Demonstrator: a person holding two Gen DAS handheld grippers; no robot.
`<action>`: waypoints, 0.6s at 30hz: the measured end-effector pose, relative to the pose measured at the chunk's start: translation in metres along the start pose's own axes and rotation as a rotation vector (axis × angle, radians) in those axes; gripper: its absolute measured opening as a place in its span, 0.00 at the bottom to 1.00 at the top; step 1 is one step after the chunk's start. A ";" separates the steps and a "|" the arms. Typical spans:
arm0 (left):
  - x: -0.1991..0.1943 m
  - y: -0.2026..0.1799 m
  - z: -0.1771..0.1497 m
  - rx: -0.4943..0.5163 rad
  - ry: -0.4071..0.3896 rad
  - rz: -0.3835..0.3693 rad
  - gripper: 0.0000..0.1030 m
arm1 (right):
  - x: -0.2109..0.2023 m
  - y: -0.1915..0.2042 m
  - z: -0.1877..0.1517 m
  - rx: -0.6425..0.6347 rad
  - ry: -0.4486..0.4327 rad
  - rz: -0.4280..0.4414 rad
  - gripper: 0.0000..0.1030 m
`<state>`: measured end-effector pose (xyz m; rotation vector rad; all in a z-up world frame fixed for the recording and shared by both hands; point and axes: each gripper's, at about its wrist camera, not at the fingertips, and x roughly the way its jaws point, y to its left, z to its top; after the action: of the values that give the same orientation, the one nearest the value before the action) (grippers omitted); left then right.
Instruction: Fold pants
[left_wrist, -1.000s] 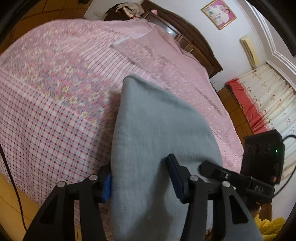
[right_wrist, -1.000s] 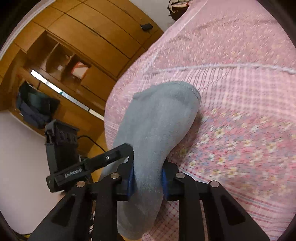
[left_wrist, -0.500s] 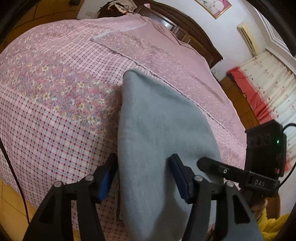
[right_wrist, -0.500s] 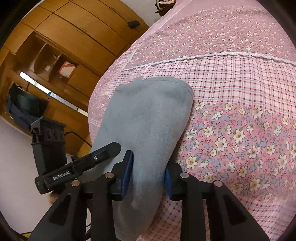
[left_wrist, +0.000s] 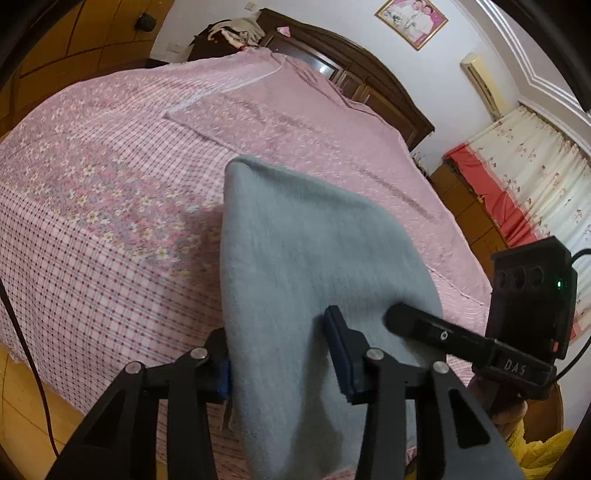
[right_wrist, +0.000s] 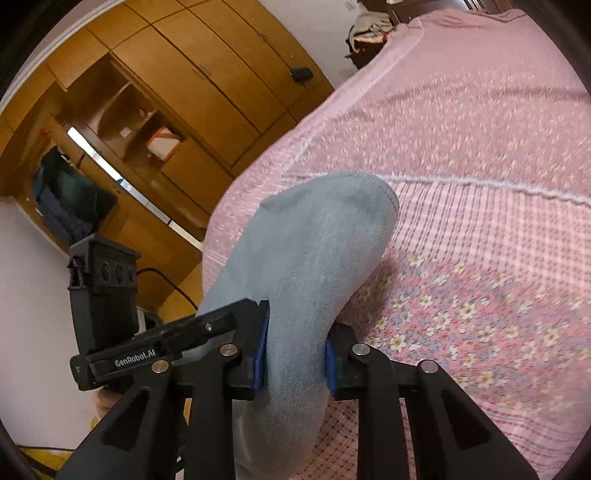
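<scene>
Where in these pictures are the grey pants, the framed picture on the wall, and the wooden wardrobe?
grey pants (left_wrist: 314, 258), left wrist view, middle of the cloth.
framed picture (left_wrist: 412, 20), left wrist view, its centre.
wooden wardrobe (right_wrist: 192, 85), right wrist view, a door panel.

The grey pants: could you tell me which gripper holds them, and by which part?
Both: the right gripper and left gripper clamp the near edge of the folded grey pants.

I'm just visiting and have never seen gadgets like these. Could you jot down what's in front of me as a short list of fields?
Setting: bed with pink floral and checked cover
Garment: grey soft fleece pants, folded, lifted at the near end
Left hand-held gripper: pants between its jaws, which have just been closing
Right hand-held gripper: shut on pants
Background: brown wooden wardrobe
</scene>
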<state>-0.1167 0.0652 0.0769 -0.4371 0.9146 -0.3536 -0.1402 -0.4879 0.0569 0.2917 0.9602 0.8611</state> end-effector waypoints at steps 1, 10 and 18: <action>-0.002 -0.004 0.000 0.004 0.000 -0.005 0.41 | -0.005 0.000 0.000 0.000 -0.006 0.000 0.25; 0.000 -0.053 0.013 0.073 -0.015 -0.063 0.41 | -0.061 -0.013 0.005 0.000 -0.098 -0.019 0.25; 0.022 -0.107 0.023 0.136 -0.013 -0.117 0.41 | -0.109 -0.036 0.018 -0.025 -0.160 -0.072 0.25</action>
<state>-0.0970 -0.0320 0.1289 -0.3681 0.8489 -0.5160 -0.1377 -0.5901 0.1114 0.2985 0.8064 0.7715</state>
